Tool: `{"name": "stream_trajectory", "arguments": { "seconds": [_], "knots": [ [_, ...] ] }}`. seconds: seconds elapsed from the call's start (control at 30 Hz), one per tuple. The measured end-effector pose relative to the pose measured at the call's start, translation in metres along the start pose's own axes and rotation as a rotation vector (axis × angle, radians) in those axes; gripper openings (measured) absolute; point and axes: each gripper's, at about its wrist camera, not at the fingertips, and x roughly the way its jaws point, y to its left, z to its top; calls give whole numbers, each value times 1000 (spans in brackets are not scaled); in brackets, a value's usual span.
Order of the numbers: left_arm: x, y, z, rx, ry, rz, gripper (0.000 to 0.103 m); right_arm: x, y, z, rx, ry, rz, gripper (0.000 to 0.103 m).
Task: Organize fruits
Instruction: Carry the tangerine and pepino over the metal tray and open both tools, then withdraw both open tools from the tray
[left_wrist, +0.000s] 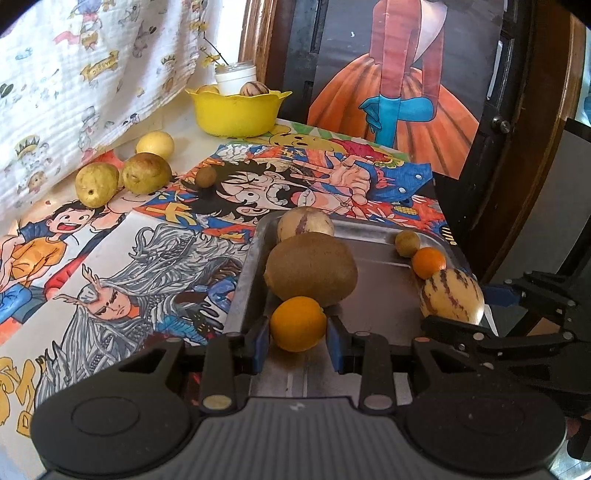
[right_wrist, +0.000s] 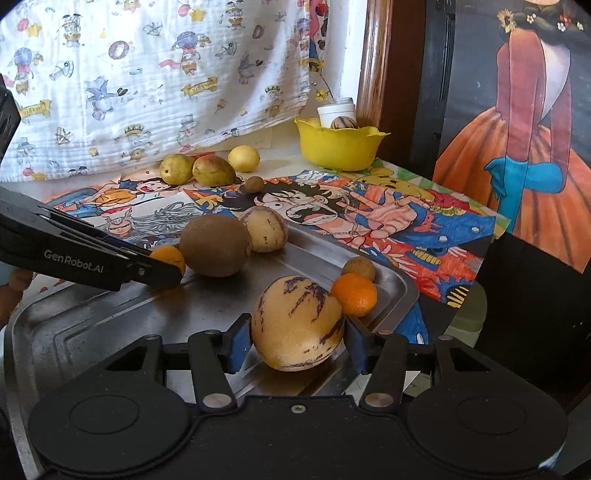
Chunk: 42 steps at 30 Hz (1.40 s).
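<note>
A steel tray (left_wrist: 373, 280) (right_wrist: 110, 325) holds several fruits. My left gripper (left_wrist: 298, 328) is shut on a small orange fruit (left_wrist: 297, 323), which also shows in the right wrist view (right_wrist: 170, 258), just in front of a brown kiwi (left_wrist: 310, 273) (right_wrist: 216, 245). My right gripper (right_wrist: 297, 338) is shut on a striped yellow melon (right_wrist: 297, 323) (left_wrist: 452, 299) at the tray's right side. Beyond the striped yellow melon lie a small orange (right_wrist: 354, 293) (left_wrist: 428, 262) and a small brown fruit (right_wrist: 358, 267) (left_wrist: 406, 243). Another striped melon (left_wrist: 304, 223) (right_wrist: 264, 229) sits behind the kiwi.
A yellow bowl (left_wrist: 236, 110) (right_wrist: 338, 146) with fruit and a white jar stands at the back. Two pears (left_wrist: 122, 175) (right_wrist: 195, 170), a lemon (left_wrist: 155, 144) (right_wrist: 243, 158) and a small brown fruit (left_wrist: 205, 176) (right_wrist: 254, 184) lie on the drawings. A patterned cloth hangs at the left.
</note>
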Motion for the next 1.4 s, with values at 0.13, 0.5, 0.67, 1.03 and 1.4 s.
{"name": "stream_trajectory", "arguments": {
  "seconds": [0.13,0.5,0.67,1.03,1.4],
  "knots": [
    [0,1,0,-2,3,-6,37,-2,1,-1,-1,-5,-8,55],
    [-2,10,3,-64,32,-45,39,-16,2,-2,10,-24,-26,72],
    [-17,14,2,-81,11,-68,69,-39,10,-2,42,-69,-39,90],
    [-68,19,-8,-58,-100,-45,95,-81,41,-4,39,-111,-83,102],
    [-114,31,-35,-37,-174,-4,102,-114,73,-22,156,-78,-104,102]
  ]
}}
